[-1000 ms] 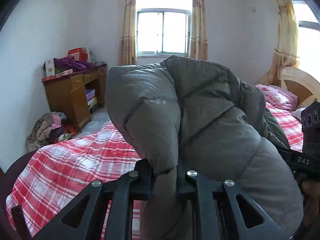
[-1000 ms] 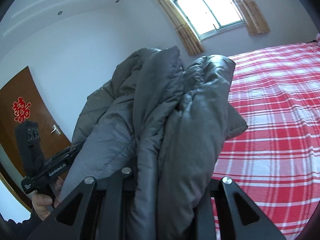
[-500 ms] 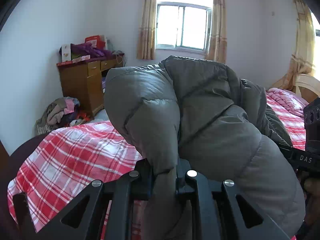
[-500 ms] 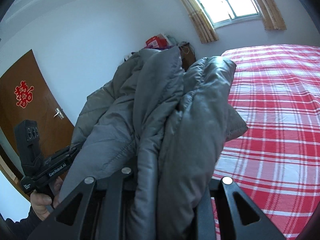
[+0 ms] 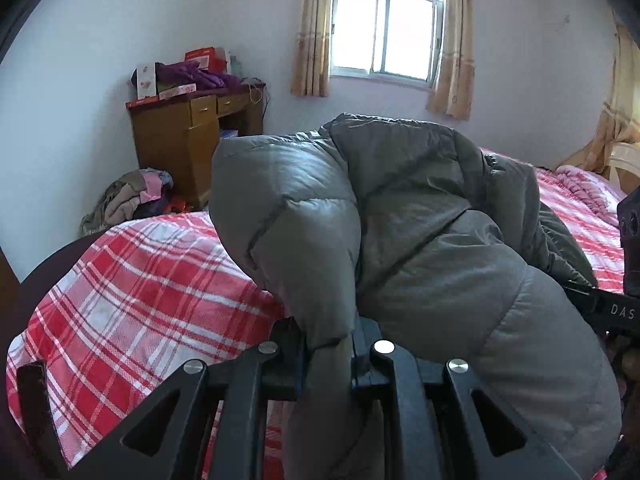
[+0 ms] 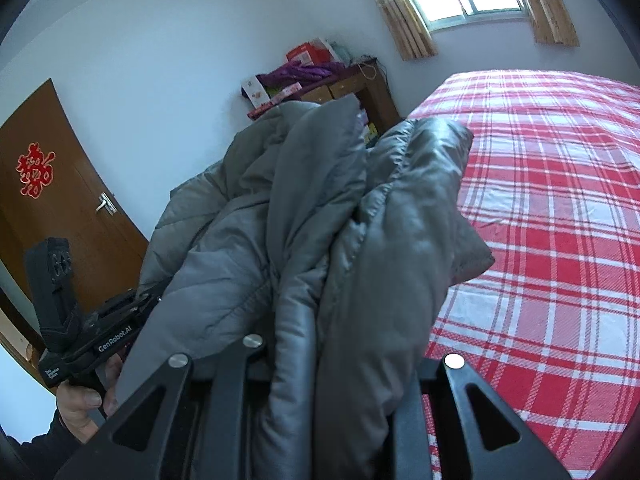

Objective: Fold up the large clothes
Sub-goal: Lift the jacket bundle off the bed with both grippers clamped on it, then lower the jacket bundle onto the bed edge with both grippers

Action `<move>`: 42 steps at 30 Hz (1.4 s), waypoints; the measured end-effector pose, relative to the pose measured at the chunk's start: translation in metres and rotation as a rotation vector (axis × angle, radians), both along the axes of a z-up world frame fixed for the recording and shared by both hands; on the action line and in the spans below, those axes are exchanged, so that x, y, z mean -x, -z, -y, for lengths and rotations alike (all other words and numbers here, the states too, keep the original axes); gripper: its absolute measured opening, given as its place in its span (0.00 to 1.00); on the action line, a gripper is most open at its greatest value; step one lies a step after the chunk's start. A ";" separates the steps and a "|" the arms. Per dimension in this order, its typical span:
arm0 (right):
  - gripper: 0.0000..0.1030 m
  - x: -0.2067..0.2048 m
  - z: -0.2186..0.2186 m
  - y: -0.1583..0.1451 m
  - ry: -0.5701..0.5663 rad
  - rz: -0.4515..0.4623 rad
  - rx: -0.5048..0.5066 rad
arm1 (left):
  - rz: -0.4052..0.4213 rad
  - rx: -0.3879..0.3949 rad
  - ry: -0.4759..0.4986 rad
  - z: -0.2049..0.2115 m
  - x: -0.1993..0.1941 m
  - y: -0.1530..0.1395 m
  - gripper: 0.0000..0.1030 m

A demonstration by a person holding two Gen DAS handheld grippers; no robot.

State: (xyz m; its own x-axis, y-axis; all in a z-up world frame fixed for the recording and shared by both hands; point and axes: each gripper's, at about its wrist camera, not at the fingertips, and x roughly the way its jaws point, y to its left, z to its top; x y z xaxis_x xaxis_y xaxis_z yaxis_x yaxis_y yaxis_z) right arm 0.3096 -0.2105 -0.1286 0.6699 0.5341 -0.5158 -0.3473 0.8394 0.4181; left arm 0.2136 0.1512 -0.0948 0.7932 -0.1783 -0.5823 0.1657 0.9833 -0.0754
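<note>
A grey puffer jacket (image 5: 420,240) hangs bunched between both grippers, above a bed with a red and white plaid sheet (image 5: 132,280). My left gripper (image 5: 330,354) is shut on a fold of the jacket, which rises over its fingers. My right gripper (image 6: 336,376) is shut on a thick bundle of the same jacket (image 6: 360,240). The fabric hides the fingertips of both. In the right wrist view the other gripper's body (image 6: 80,320) shows at the left, held by a hand (image 6: 80,404).
A wooden desk (image 5: 188,148) with boxes and purple cloth stands in the far corner, a heap of clothes (image 5: 132,200) on the floor beside it. A pink quilt (image 5: 580,188) lies at the bed's head. A brown door (image 6: 60,200) stands left.
Both grippers have moved down and toward the bed with the jacket still held. The window and the desk have shifted up and right in the views.
</note>
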 end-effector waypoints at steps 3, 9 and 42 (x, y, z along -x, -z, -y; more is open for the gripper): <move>0.22 -0.006 -0.006 0.012 -0.004 -0.024 0.016 | -0.027 -0.023 -0.017 -0.003 -0.006 0.014 0.15; 0.23 -0.010 -0.016 0.028 -0.007 -0.060 0.051 | -0.062 -0.063 -0.052 -0.005 -0.011 0.031 0.29; 0.51 -0.030 -0.023 0.067 0.054 -0.187 0.151 | -0.149 -0.138 -0.149 -0.009 -0.036 0.067 0.84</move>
State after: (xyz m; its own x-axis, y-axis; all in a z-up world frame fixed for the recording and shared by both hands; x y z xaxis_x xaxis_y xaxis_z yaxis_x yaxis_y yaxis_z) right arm 0.3399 -0.1877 -0.1955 0.5811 0.4074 -0.7045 -0.2287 0.9125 0.3390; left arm 0.2499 0.1602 -0.1619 0.7086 0.0233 -0.7052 0.0155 0.9987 0.0486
